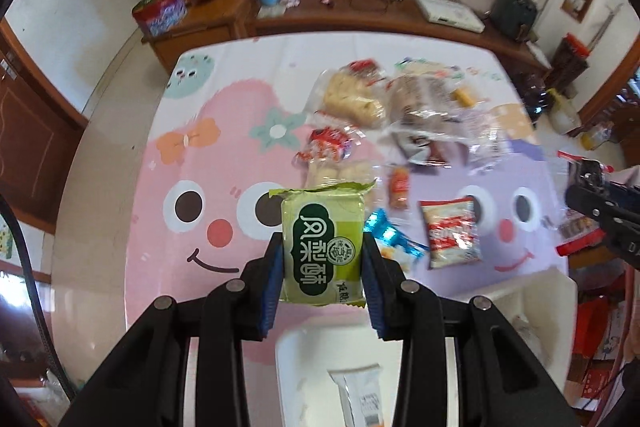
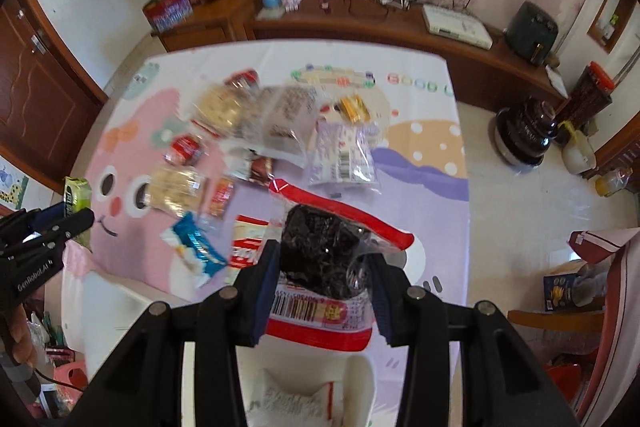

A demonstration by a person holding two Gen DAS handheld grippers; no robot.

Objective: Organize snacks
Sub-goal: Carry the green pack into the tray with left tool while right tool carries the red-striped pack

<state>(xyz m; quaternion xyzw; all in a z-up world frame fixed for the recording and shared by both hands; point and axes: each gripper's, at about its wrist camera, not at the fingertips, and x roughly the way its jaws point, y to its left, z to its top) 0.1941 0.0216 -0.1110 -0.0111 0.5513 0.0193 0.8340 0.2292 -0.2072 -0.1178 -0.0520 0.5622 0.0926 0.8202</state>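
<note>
My left gripper [image 1: 323, 269] is shut on a green pineapple-cake packet [image 1: 322, 247], held upright above a white bin [image 1: 304, 355] with a white packet [image 1: 362, 397] inside. My right gripper [image 2: 322, 277] is shut on a red-edged clear bag of dark dried fruit [image 2: 324, 259], held above another white bin [image 2: 362, 383] that holds a white snack pack [image 2: 294, 403]. Several snack packets [image 1: 394, 115] lie scattered on the cartoon tablecloth [image 1: 192, 155] beyond both grippers. The left gripper with its green packet [image 2: 78, 193] shows at the left edge of the right wrist view.
A red-and-white packet [image 1: 450, 233], a blue wrapper [image 1: 390, 233] and an orange stick [image 1: 399, 187] lie near the bins. A wooden sideboard [image 1: 360, 15] with a fruit bowl and tin stands behind the table. Floor jars [image 2: 528, 131] stand to the right.
</note>
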